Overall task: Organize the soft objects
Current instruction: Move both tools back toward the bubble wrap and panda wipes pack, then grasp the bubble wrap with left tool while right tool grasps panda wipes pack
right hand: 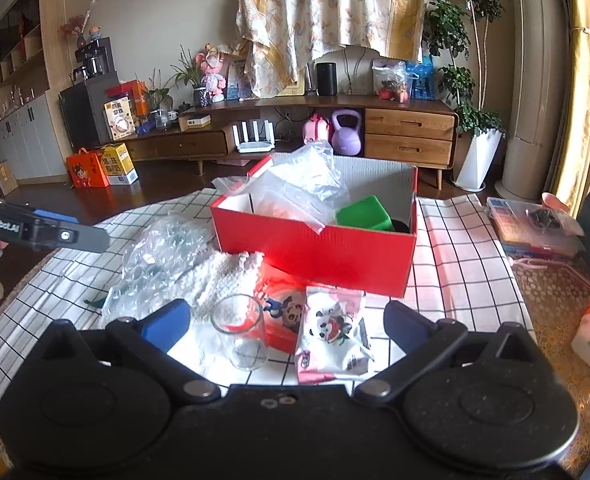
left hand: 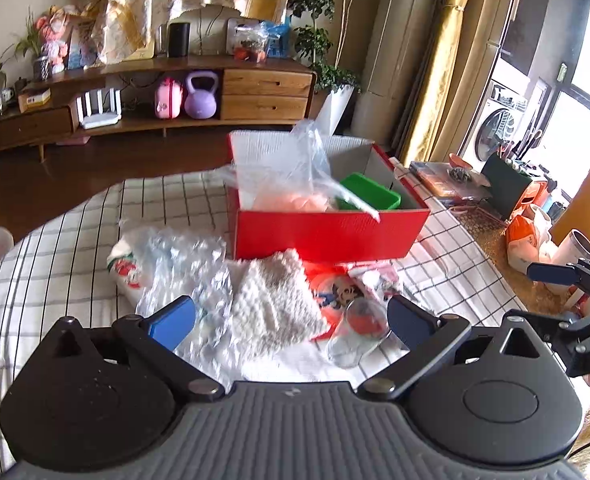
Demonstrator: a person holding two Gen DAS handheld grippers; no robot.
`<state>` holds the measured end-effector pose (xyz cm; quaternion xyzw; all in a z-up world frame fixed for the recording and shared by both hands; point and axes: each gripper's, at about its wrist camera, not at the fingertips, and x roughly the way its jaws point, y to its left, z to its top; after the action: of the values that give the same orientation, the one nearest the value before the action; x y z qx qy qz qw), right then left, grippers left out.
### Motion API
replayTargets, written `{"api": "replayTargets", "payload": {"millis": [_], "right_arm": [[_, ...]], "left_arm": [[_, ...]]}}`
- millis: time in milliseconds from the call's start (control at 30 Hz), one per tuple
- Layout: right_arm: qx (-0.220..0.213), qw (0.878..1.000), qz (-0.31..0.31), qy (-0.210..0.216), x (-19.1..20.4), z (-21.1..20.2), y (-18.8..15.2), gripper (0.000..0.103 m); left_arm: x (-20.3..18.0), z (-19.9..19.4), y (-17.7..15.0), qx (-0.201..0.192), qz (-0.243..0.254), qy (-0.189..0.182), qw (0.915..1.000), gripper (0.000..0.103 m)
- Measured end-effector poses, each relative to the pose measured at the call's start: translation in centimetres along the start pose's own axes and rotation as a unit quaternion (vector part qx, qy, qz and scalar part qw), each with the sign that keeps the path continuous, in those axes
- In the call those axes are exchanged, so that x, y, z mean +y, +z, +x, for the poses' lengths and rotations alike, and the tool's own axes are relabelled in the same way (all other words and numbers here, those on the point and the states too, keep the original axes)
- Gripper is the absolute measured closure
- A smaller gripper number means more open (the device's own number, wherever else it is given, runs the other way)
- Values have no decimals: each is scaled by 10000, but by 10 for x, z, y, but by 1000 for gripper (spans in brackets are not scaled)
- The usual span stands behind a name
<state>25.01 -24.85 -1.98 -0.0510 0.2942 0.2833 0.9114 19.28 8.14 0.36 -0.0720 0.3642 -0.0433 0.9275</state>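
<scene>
**Mei:** Checked cloth (right hand: 461,240) covers the whole table, and everything for sorting sits on it in front of the TV cabinet (right hand: 409,136). Why is the red box (right hand: 315,248) right in the middle?

**Jun:** I'd judge it's the collecting bin. It stands open-topped within reach of both arms, and it already has a clear plastic bag (right hand: 295,184) and a green tub (right hand: 365,214) inside.

**Mei:** And the soft things not yet packed?

**Jun:** They lie in a loose heap just in front of the box: crumpled bubble wrap (right hand: 159,256), a white fluffy towel (left hand: 279,300) beside it, and a panda-print pouch (right hand: 331,334) nearest the right gripper. A drinking glass (right hand: 241,334) stands among them; it isn't soft, so probably it stays out.

**Mei:** What are the claws doing?

**Jun:** The left gripper (left hand: 291,322) hovers over the towel and bubble wrap with its fingers spread wide and nothing between them. The right gripper (right hand: 287,324) is likewise wide apart and empty, framing the glass and the pouch.

**Mei:** So which goes first?

**Jun:** Hard to say. The left view is smeared with blur, so I can't tell whether a finger touches the wrap.
</scene>
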Motion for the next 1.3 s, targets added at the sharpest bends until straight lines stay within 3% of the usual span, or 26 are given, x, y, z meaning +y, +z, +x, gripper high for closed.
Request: {"api": "replayTargets", "payload": {"millis": [200, 300, 533, 867, 1300], "right_arm": [[118, 9999, -60, -95, -4, 9, -17, 0], [180, 9998, -4, -106, -10, 18, -24, 0], [453, 9989, 38, -139, -23, 53, -35, 0], [858, 9962, 99, -98, -46, 119, -35, 0], [1103, 9934, 296, 58, -56, 167, -35, 0]], "left_arm": [[20, 3, -29, 87, -86, 445, 9989, 0], [26, 11, -41, 188, -78, 328, 9993, 0], [39, 42, -60, 466, -203, 497, 9975, 0], [61, 86, -66, 654, -464, 633, 9948, 0], [74, 122, -60, 828, -469, 671, 9932, 1]]}}
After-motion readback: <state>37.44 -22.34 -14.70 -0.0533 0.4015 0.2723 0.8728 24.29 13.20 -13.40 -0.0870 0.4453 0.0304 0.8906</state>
